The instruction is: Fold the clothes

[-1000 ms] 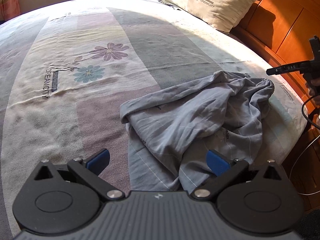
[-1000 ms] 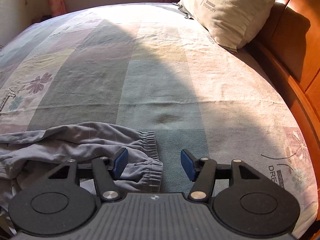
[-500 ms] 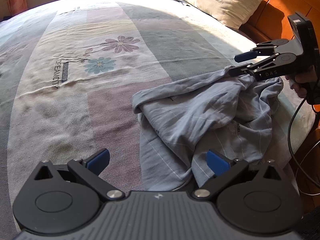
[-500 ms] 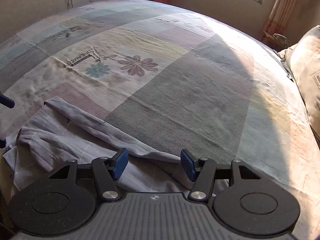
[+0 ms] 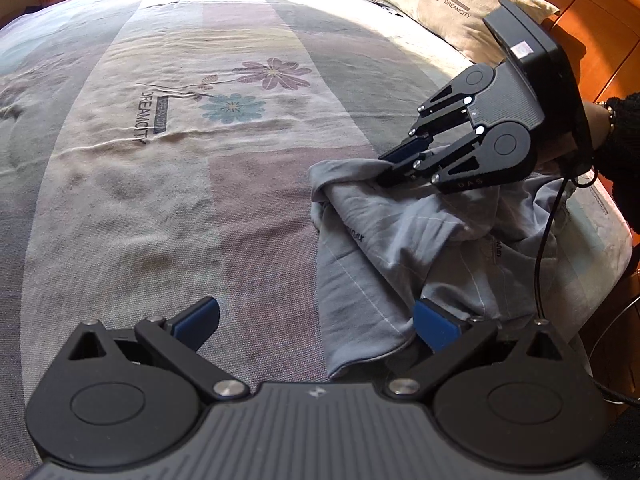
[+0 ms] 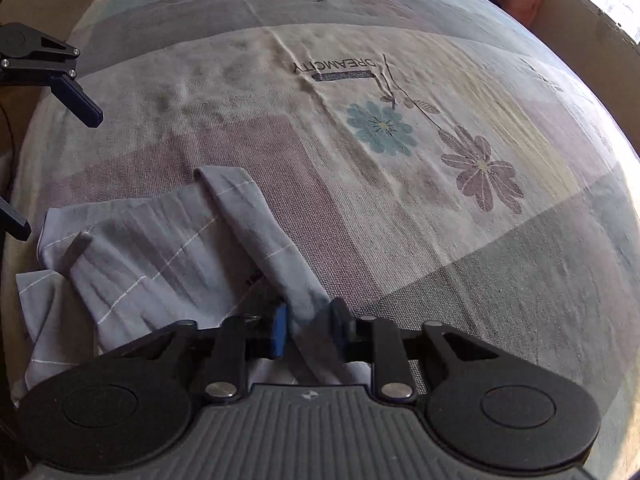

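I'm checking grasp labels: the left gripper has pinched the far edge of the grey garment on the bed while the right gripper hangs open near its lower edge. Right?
The sides are swapped. The right gripper is shut on the far edge of the grey garment, as the right wrist view shows, while the left gripper hangs open near its lower edge on the bed.

Both grippers matte black w/ ribbed grey body, round pivot discs, silver screws, blue pads. Right gripper [image 5: 386, 168], upper right of left-wrist frame: "DAS" marking, black cable [image 5: 544, 248], fuzzy black sleeve [image 5: 622, 136]. Left gripper [image 5: 316, 322] along bottom edge.
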